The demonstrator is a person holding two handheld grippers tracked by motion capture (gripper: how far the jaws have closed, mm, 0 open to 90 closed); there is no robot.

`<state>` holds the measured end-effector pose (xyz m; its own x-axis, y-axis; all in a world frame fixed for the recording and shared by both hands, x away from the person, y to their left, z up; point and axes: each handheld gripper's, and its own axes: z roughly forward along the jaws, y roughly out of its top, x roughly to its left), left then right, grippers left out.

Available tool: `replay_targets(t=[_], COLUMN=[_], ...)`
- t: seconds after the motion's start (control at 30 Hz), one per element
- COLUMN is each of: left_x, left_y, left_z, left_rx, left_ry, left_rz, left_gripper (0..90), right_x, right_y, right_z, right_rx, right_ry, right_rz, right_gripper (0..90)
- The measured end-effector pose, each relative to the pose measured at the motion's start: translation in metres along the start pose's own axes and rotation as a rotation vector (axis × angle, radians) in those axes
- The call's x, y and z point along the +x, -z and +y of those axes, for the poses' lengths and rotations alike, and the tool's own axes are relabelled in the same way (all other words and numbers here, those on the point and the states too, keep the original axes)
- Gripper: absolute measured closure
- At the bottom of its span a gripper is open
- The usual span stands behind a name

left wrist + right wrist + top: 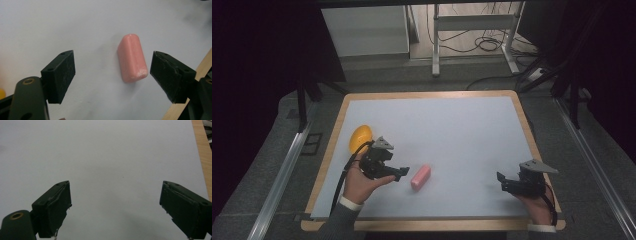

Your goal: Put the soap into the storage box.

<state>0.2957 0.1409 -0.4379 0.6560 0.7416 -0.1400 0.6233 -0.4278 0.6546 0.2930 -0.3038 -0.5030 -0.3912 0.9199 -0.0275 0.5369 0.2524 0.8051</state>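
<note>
A pink rounded block (420,176) lies flat on the white mat, left of the middle and near the front. My left gripper (401,172) is just to its left, pointing at it. In the left gripper view the pink block (131,58) lies between the open jaws, closer to the right one, touching neither, and my left gripper (112,73) holds nothing. My right gripper (503,181) stands open at the front right of the mat. The right gripper view has its jaws wide apart over bare mat, right gripper (115,207) empty.
A yellow-orange rounded object (360,137) sits on the mat just behind my left hand. The white mat (447,125) lies on a wooden board (427,94) with a rim on all sides. Dark floor, rails and cables surround the board.
</note>
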Motion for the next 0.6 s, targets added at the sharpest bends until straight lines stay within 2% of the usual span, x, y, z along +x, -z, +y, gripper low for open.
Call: replay_targets(t=[0.27, 0.6], left_x=[-0.009, -0.011], left_y=[-0.009, -0.019], left_z=[0.010, 0.013], left_rx=[0.020, 0.054], left_ry=[-0.032, -0.025], left_rz=[-0.011, 0.007], left_gripper=[20.5, 20.4], right_x=[-0.001, -0.001], right_y=[0.001, 0.002], right_z=[0.000, 0.001], right_rx=[-0.012, -0.015], right_ry=[-0.001, -0.003], right_rz=[-0.006, -0.013], right_gripper=[9.9, 9.9])
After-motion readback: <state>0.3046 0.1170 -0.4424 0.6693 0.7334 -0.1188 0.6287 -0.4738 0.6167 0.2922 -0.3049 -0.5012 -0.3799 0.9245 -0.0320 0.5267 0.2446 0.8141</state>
